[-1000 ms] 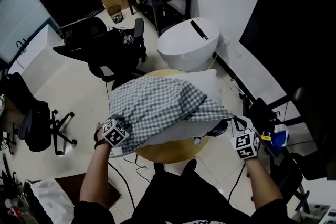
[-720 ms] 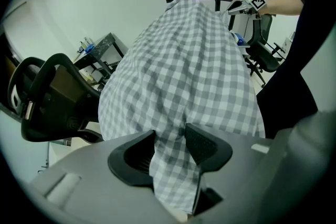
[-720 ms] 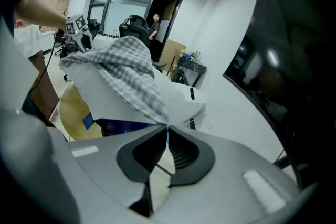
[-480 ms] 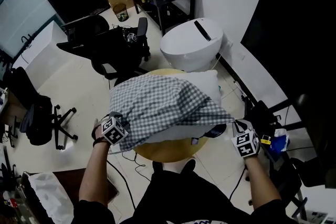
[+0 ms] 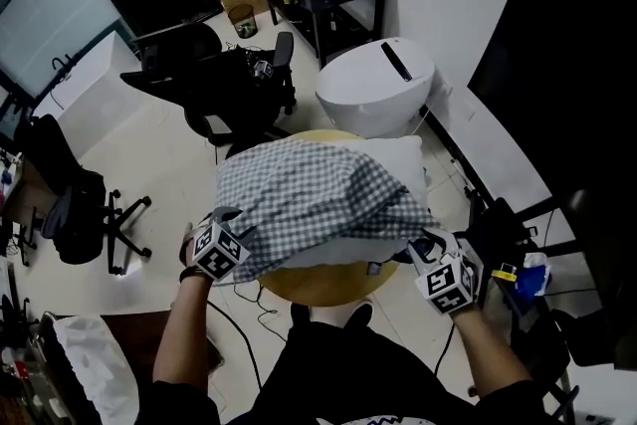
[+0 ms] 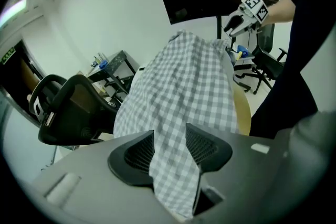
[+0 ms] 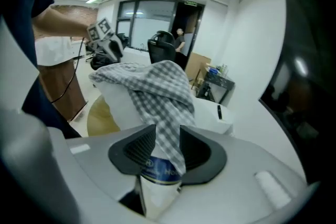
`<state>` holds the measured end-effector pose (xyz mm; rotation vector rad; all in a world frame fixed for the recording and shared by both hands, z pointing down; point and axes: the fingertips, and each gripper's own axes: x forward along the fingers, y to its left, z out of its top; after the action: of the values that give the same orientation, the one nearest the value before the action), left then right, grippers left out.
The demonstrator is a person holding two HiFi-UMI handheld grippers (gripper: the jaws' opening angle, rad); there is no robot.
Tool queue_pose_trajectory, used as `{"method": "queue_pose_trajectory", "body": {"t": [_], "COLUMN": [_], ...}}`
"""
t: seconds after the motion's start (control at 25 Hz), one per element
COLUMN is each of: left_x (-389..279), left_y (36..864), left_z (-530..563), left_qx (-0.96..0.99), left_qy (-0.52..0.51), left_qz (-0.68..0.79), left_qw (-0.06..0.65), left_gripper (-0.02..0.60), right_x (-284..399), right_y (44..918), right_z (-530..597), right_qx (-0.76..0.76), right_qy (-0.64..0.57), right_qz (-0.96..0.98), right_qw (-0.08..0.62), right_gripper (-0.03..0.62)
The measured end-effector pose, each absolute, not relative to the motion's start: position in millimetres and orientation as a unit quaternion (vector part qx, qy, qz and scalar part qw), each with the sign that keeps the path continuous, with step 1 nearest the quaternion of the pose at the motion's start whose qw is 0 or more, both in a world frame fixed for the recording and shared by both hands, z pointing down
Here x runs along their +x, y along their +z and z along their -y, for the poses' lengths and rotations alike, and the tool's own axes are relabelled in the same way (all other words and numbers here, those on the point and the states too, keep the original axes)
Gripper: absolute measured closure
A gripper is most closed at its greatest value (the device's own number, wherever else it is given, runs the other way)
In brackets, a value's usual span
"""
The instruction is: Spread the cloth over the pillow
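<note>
The right claw (image 7: pixel 168 134), jaws just opening, loosely straddles the checked cloth (image 7: pixel 160 81) draped over the white pillow (image 7: pixel 121 105).

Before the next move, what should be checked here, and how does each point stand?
1. Left gripper clamped on the checked cloth: ok.
2. Right gripper gripping the cloth: not ok; its jaws have just been opening, cloth lies loose between them.
3. Cloth covering the whole white pillow: not ok; the pillow's far right corner is bare.
4. Pillow resting on the round wooden table: ok.
5. Cloth's far edge lying flat: cannot tell.
</note>
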<state>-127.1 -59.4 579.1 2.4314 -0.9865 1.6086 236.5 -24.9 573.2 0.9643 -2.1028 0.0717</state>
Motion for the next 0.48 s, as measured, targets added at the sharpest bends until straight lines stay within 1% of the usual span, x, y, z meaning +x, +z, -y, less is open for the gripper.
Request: {"method": "queue_pose_trajectory", "body": {"t": [0.12, 0.24, 0.36, 0.48], "left_x": [-111, -103, -101, -103], "left_y": [579, 590, 601, 608], "left_z": [63, 62, 63, 62], "left_qx": [0.804, 0.806, 0.804, 0.804], "left_qy": [0.501, 0.510, 0.517, 0.520], "left_qz": [0.317, 0.299, 0.290, 0.284], "left_qw": [0.034, 0.033, 0.036, 0.042], "left_gripper": [0.403, 0.403, 0.403, 0.403], "right_x": [180, 135, 106, 94], "right_y": [585, 601, 611, 623], "right_z": [14, 11, 17, 25], "right_qx": [0.318, 0.279, 0.265, 0.262], "right_qy": [-0.007, -0.030, -0.046, -0.061], "right_qz": [0.853, 0.862, 0.861, 0.848], "right_qw": [0.414, 0.423, 0.433, 0.456], "right_gripper": [0.441, 0.441, 0.441, 0.441]}}
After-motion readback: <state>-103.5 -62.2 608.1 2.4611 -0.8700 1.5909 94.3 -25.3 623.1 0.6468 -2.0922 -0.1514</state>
